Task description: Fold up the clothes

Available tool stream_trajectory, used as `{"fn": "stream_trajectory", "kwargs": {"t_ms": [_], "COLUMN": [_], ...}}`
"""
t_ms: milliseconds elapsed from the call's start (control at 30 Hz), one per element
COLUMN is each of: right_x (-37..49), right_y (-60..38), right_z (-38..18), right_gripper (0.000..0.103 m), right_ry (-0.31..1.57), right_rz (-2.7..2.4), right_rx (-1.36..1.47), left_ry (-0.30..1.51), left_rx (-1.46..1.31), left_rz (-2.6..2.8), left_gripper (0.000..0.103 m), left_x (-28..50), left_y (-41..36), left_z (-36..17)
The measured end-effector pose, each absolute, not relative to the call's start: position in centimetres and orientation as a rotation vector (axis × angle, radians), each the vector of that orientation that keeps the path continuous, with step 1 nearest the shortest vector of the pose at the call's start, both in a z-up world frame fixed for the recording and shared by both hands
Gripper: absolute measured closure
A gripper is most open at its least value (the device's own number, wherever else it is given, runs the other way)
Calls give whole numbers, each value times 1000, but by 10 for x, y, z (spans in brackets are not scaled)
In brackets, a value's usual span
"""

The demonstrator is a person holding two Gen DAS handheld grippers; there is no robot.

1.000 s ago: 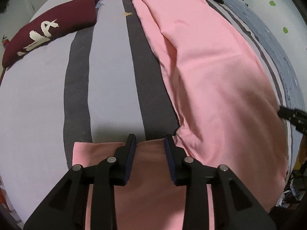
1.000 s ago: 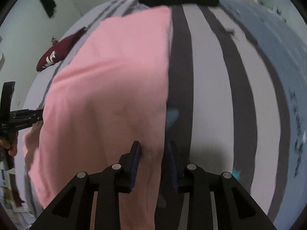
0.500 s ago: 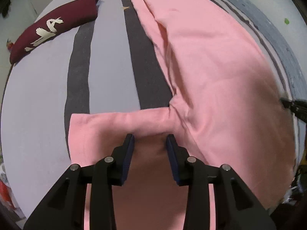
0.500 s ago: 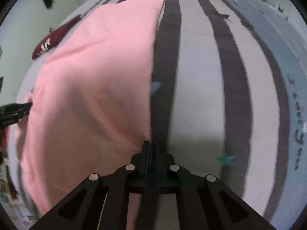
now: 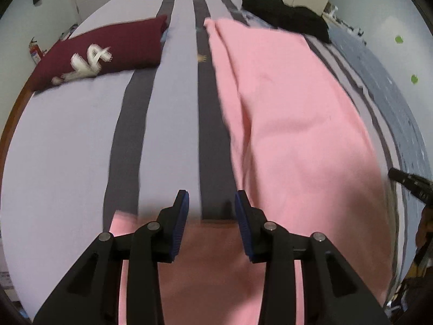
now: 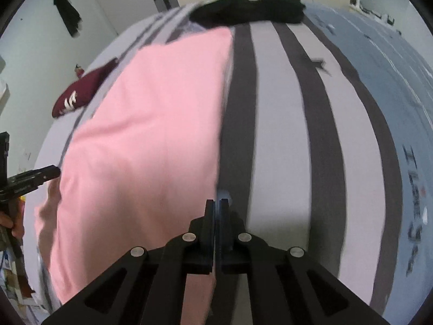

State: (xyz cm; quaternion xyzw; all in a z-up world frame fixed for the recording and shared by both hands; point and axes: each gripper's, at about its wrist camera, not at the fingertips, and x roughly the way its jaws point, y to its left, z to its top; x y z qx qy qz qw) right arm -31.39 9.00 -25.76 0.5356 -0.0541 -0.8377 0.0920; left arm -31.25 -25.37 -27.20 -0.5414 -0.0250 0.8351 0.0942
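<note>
**Currently held: one edge of a pink garment, mid-fold**

Right gripper: black two-finger tool, blue pads, fingers clenched together. The right-hand edge of the pink cotton-like garment runs straight down to the fingertips and under the fingers; it appears pinched there, though the contact itself is blurred.

Left gripper: same make, fingers parted, nothing between the pads. It hangs over a pink sleeve-like flap lying flat across the foot of the view, apart from the cloth.

Garment, location: spread lengthwise on the striped grey-and-lilac bed cover, towards its right half in the left wrist view; a long lengthwise crease runs down its left side.

Surroundings: maroon rectangular cushion with white lettering near the far left corner, well apart from the garment; heap of black clothing at the far end, close to the garment's top edge.

Risks, judged:
- The grip sits on a thin margin; a quick pull could slip the fabric out and drop the fold askew.
- Only one layer may be caught, so the layers would separate as the side is carried over.
- With the left tool released, nothing anchors the flap; dragging could bunch the whole garment sideways.
- A long carry could sweep the top edge into the black heap.
</note>
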Motion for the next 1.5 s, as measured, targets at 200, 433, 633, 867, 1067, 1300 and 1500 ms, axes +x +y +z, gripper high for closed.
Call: {"fn": "stream_trajectory", "kwargs": {"t_ms": [200,433,633,867,1067,1300,1500], "right_x": [-391,-473,-505,-515,-540,-565,-570], "right_y": [50,21,15,20,30,36,32], "right_z": [-259,-268,-291,-305,-306,-309,-312], "right_gripper": [91,85,85,87,88,88,88], "right_ry": [-137,-120,-60,66,13,-33,21], "right_rz": [-2505,-2491,-2471,-2491,-2524,-2543,-2559], "right_rx": [1503,1472,1537,1510,1503,1508,1476], "left_ry": [0,112,-60,-82,-192,-204,-106], "left_rx": [-1501,-1429,-1439,-1546,-1564,-1539,-1553], "left_rz": [2517,2505,2345,2259,2288,2234,2332], "left_gripper": [71,71,71,71,71,71,81], "left_x": [-378,-431,-458,-491,-499,-510,-530], "left_y": [-237,-215,-217,-213,-226,-203,-196], "left_z": [-265,-276,-275,-292,-295,-298,-300]}}
